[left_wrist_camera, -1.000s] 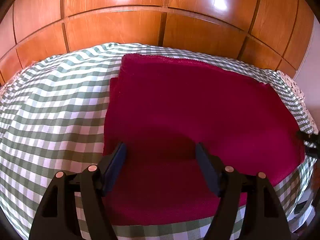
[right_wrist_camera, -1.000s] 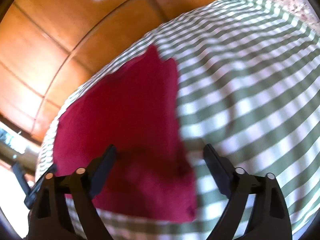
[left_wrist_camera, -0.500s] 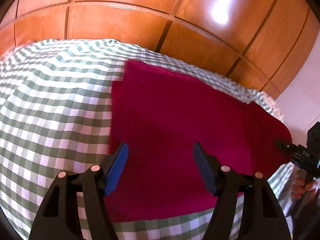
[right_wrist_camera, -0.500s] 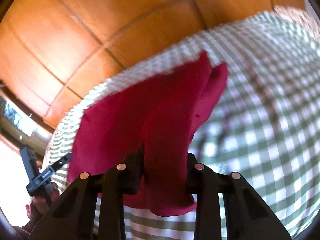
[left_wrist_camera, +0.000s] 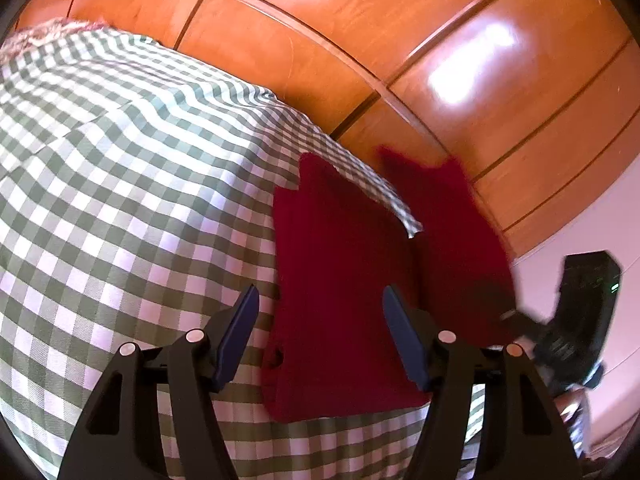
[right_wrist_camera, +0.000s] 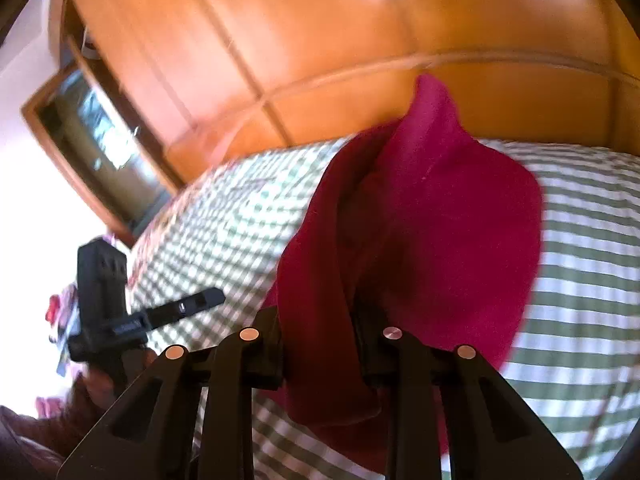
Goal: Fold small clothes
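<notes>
A dark red cloth (left_wrist_camera: 340, 280) lies on the green-and-white checked tablecloth (left_wrist_camera: 120, 200). Its right end is lifted off the table and hangs from my right gripper, which shows at the right of the left wrist view (left_wrist_camera: 520, 320). In the right wrist view my right gripper (right_wrist_camera: 320, 340) is shut on a bunched fold of the red cloth (right_wrist_camera: 420, 220), held above the table. My left gripper (left_wrist_camera: 320, 332) is open and empty, hovering over the near left part of the cloth. It also shows in the right wrist view (right_wrist_camera: 120, 320).
A glossy wooden panelled wall (left_wrist_camera: 400, 40) stands right behind the table. A framed window or mirror (right_wrist_camera: 100, 140) is at the left in the right wrist view. The table's near edge (left_wrist_camera: 320, 440) lies just under my left gripper.
My right gripper shut on the cloth's right end and lifted it up and over toward the left. My left gripper swung left and stayed open.
</notes>
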